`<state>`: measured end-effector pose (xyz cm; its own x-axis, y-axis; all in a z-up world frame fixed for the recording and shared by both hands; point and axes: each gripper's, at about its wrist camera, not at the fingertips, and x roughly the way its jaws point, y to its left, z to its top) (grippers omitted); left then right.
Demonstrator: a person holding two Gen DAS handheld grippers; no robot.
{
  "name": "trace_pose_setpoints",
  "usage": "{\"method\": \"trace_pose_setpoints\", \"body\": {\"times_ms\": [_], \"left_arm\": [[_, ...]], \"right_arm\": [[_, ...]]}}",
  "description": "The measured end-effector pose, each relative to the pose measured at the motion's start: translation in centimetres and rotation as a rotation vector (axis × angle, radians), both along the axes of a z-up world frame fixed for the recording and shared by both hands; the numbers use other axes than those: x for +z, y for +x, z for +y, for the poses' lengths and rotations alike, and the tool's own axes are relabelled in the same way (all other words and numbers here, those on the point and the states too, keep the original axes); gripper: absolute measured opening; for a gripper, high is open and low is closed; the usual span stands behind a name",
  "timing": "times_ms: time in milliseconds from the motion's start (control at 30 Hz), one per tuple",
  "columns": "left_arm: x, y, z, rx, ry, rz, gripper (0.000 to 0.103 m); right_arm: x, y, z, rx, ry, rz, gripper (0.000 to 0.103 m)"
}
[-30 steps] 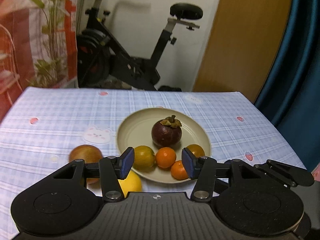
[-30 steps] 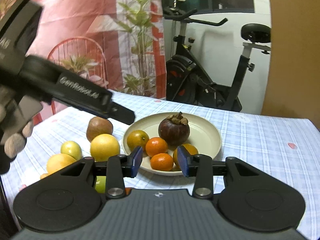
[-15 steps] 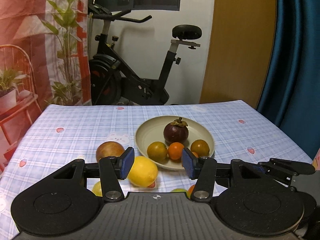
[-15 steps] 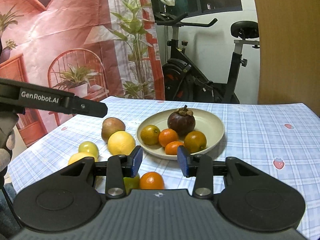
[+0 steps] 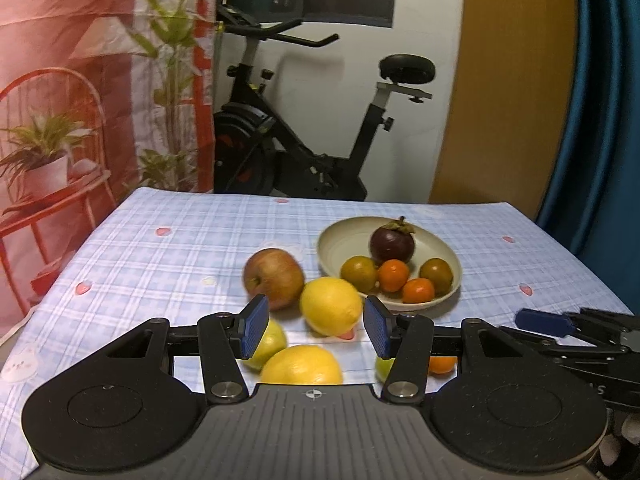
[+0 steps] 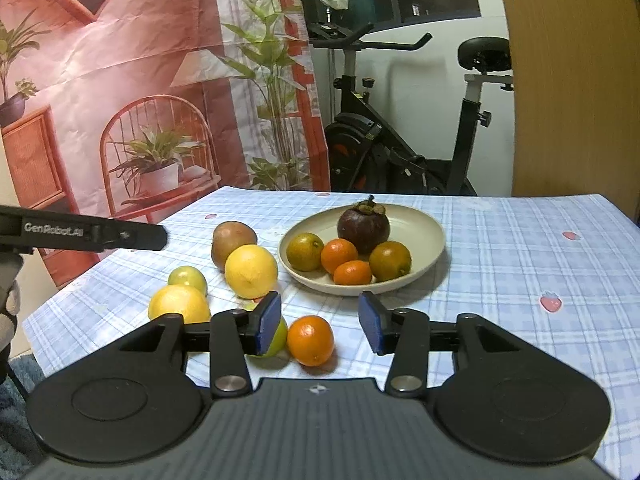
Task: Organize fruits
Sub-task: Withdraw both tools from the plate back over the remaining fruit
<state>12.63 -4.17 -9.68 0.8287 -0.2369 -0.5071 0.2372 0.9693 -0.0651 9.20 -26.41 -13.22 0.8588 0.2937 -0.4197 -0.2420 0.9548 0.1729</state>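
A cream plate (image 6: 434, 242) holds a purple mangosteen (image 6: 363, 226), two greenish oranges and two small orange ones. Loose on the checked cloth lie a brown apple (image 5: 274, 278), a yellow lemon (image 5: 330, 306), a second yellow fruit (image 6: 179, 304), green fruits and an orange (image 6: 310, 340). My right gripper (image 6: 320, 323) hovers over that orange; its jaws are opening and the pads do not touch it. My left gripper (image 5: 316, 332) is open, and the lemon lies just beyond its fingertips, untouched.
The table (image 5: 168, 264) is covered by a blue checked cloth, its edges near on the left and right. Behind it stand an exercise bike (image 5: 304, 148), a printed backdrop (image 6: 120, 80) and a blue curtain (image 5: 600, 120). A gloved hand (image 6: 8, 300) shows at far left.
Both grippers drew back from the plate, so the loose fruits in front of it came into view. The left one shifted leftward. The right gripper's jaws widened.
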Motion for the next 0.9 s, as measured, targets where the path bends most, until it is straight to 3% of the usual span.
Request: {"method": "trace_pose_setpoints", "body": {"times_ms": [200, 400, 567, 767, 900], "left_arm": [[-0.4, 0.2, 1.2, 0.034, -0.028, 0.015, 0.055], [-0.7, 0.2, 1.7, 0.041, -0.024, 0.025, 0.055], [-1.0, 0.1, 3.8, 0.109, -0.052, 0.035, 0.055], [-1.4, 0.2, 6.3, 0.209, -0.086, 0.065, 0.055], [-1.4, 0.3, 6.6, 0.220, -0.094, 0.071, 0.055]], "right_arm": [[-0.3, -0.4, -0.4, -0.008, 0.012, 0.027, 0.047], [-1.1, -0.9, 0.7, 0.067, -0.015, 0.068, 0.050], [-1.9, -0.7, 1.9, 0.139, -0.046, 0.111, 0.051], [-2.7, -0.4, 2.1, 0.143, -0.051, 0.145, 0.051], [-2.8, -0.3, 2.1, 0.144, -0.050, 0.148, 0.051]]}}
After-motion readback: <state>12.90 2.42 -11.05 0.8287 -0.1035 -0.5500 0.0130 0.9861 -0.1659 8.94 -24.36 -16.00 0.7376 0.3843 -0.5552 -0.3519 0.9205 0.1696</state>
